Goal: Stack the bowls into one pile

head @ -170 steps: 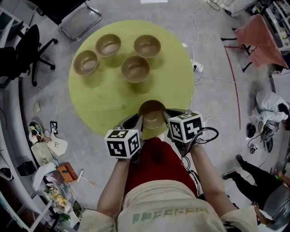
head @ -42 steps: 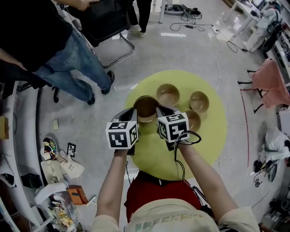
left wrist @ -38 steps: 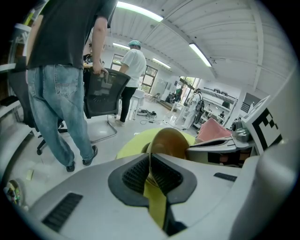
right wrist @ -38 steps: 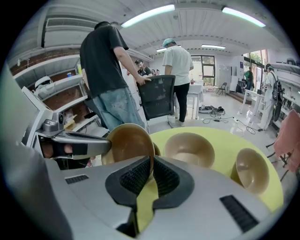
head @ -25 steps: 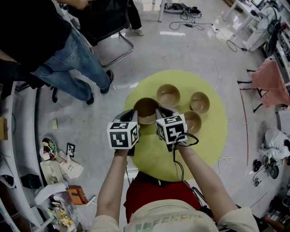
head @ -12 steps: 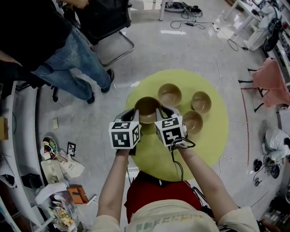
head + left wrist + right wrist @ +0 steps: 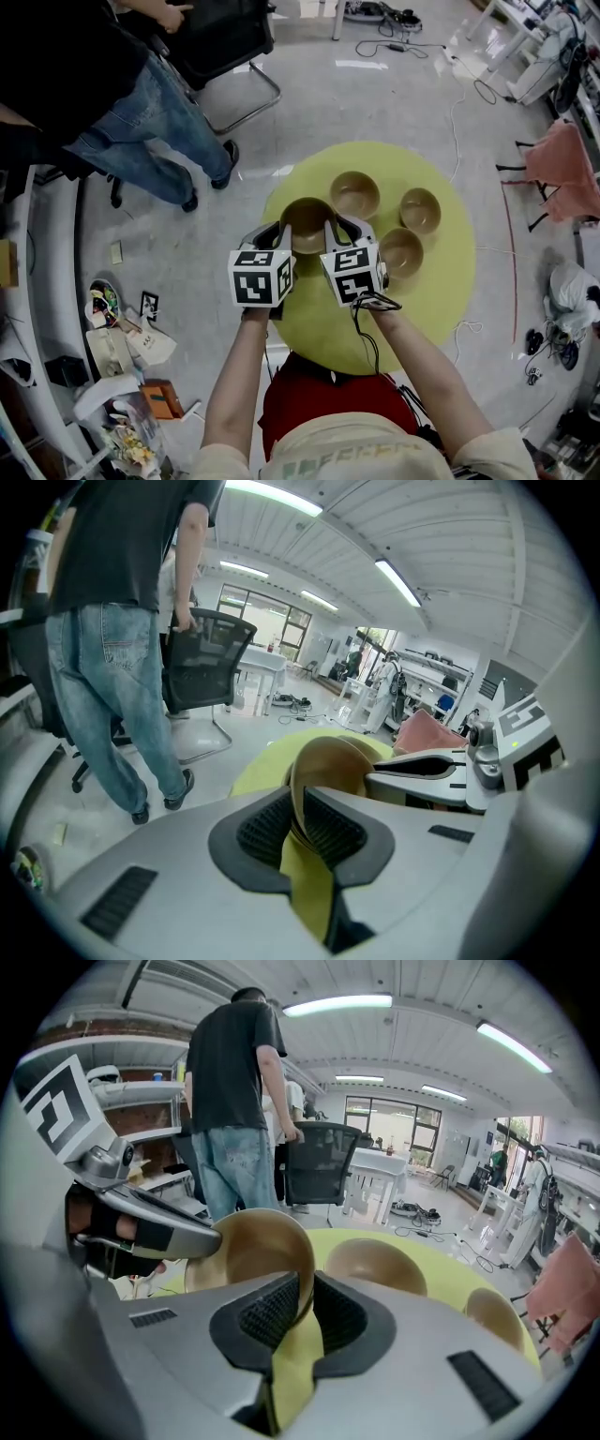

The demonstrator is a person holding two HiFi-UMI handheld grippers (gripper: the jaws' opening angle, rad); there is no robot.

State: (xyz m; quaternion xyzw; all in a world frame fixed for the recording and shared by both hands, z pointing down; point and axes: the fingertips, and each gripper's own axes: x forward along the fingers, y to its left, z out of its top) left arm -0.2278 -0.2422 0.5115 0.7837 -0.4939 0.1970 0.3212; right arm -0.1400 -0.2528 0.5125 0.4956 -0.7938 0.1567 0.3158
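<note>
Both grippers hold one tan bowl by opposite sides of its rim, above the left part of the round yellow table. My left gripper is shut on the bowl's left rim, and my right gripper is shut on the right rim. Three more tan bowls stand on the table: one just right of the held bowl, one farther right, one nearer me. The held bowl hides whatever lies under it.
A person in jeans stands at the upper left beside a black office chair. Cables run over the floor beyond the table. A pink cloth hangs on a frame at the right. Clutter lies at the lower left.
The bowl has been carried from the table's near edge to its left side, next to the other bowls. Over the last second both grippers and the bowl barely shifted.
</note>
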